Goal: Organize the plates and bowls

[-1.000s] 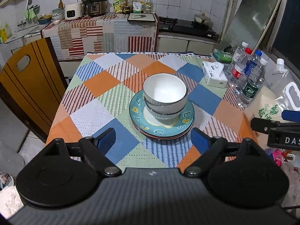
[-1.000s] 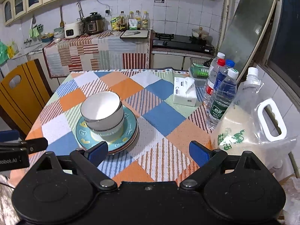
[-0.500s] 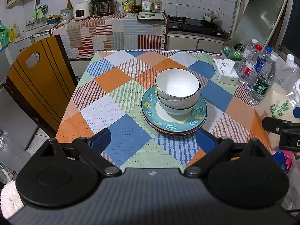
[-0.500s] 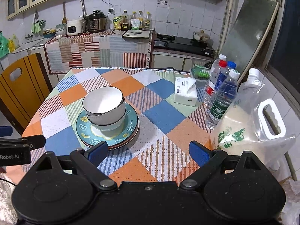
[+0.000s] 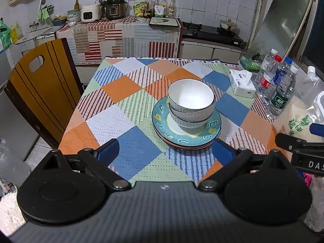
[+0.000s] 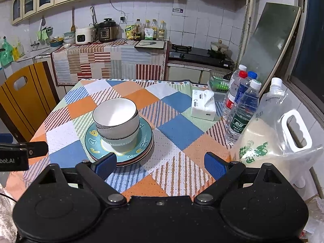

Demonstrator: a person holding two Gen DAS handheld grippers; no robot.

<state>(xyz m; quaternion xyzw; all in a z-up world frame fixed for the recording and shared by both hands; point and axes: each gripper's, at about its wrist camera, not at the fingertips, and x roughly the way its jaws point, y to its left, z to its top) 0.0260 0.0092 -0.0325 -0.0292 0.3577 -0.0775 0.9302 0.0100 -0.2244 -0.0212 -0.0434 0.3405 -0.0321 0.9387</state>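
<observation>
Left wrist view: two nested bowls (image 5: 191,105) sit on stacked plates (image 5: 186,130) mid-table (image 5: 125,93). Left hand-held gripper (image 5: 164,151), jaws just widened, holds nothing; right hand-held gripper (image 6: 161,163) also gapes empty.

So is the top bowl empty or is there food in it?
Empty. The top bowl shows only its clean white inside in both views; it sits nested in another bowl on the plates.

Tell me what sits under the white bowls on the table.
The two nested white bowls rest on a teal plate with letter patterns. A pinkish plate edge shows beneath it, and possibly another. How many plates are stacked cannot be told; the bowls hide the teal plate's centre.
</observation>
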